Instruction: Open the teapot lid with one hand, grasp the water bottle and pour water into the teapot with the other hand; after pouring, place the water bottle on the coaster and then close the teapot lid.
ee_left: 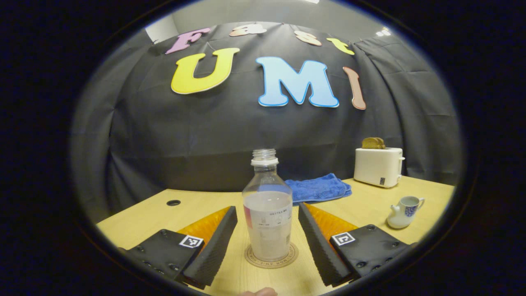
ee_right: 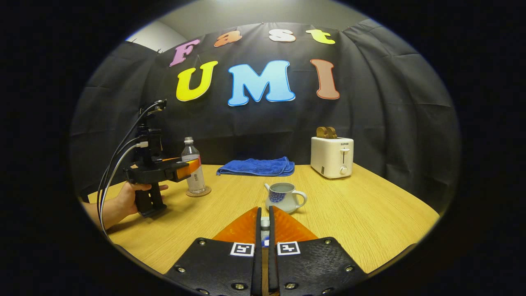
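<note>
Wooden table (ee_right: 353, 213) underfoot for everything, and the task's pieces sit well apart on it: water bottle (ee_left: 267, 207) on the person's left, teapot (ee_right: 284, 197) nearer the middle. The bottle stands upright on the coaster (ee_left: 251, 259), long axis vertical, its capless mouth pointing straight up, water reaching a bit past halfway. The left gripper (ee_left: 267, 242) has its fingers spread wide, one on each side of the bottle and neither touching it, so the bottle is bracketed, not held. Risk number one, by my reading: if those fingers close off-centre, one pad lands first and shoves a tall open bottle sideways off the coaster, and with no cap any tip means a spill. The teapot sits upright with its lid off, mouth open to the ceiling, spout toward the left of the right gripper view and handle toward its right. The right gripper (ee_right: 264, 225) has its fingers pressed nearly together on a small pale piece, which looks like the lid (ee_right: 265, 224) (I can't make out the knob well enough to swear to it). Risk number two: a pinch that narrow on a small smooth ceramic piece could let it twist or drop onto the table during the pour.
</note>
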Demonstrator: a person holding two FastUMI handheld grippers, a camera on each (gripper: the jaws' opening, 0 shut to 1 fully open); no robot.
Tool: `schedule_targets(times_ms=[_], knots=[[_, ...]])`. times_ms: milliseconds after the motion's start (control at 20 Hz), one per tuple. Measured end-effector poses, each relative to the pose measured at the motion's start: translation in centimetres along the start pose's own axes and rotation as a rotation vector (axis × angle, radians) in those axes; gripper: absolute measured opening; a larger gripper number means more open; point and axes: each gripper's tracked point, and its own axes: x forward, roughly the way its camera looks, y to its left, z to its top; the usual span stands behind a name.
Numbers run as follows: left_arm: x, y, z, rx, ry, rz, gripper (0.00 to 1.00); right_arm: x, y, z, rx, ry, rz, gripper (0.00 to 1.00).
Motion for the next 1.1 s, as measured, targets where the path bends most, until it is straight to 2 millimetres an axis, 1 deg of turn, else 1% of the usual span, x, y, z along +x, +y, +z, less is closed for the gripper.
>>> schedule_targets(times_ms=[100,200,250,350,400,550,600,700,800,950,1100], knots=[[-2.2,-0.1,0.2,-0.013,-0.012,0.003,1.0,0.5,0.2,0.6,-0.002,-0.02,0.005,0.06],[-4.4,-0.7,0.3,-0.018,-0.017,-0.001,1.0,1.7,0.1,1.2,0.003,-0.035,0.009,0.06],[-5.5,-0.9,0.4,-0.024,-0.016,-0.001,1.0,2.4,-0.1,2.0,0.005,-0.053,0.003,0.06],[-7.6,-1.5,0.5,-0.047,-0.006,-0.005,1.0,4.7,-1.0,3.6,-0.001,-0.091,-0.018,0.06],[-8.4,-1.9,0.5,-0.06,-0.003,-0.011,1.0,6.2,-1.5,4.1,-0.004,-0.101,-0.03,0.06],[-10.6,-3.0,1.4,-0.086,-0.032,-0.03,1.0,10.5,-3.2,4.8,-0.008,-0.11,-0.085,0.06],[-11.0,-3.1,1.4,-0.088,-0.037,-0.031,1.0,11.8,-3.8,4.6,-0.019,-0.104,-0.106,0.06],[-11.1,-3.6,1.4,-0.091,-0.038,-0.047,1.0,14.0,-4.4,3.8,-0.052,-0.078,-0.132,0.06],[-11.1,-3.4,0.7,-0.099,-0.029,-0.051,1.0,15.3,-4.4,3.0,-0.063,-0.052,-0.133,0.06],[-10.7,-3.0,-0.2,-0.136,-0.01,-0.054,1.0,15.9,-4.5,2.5,-0.063,-0.037,-0.138,0.06],[-10.5,-2.3,-0.5,-0.156,-0.005,-0.042,1.0,16.1,-4.6,1.7,-0.053,-0.016,-0.14,0.06]])
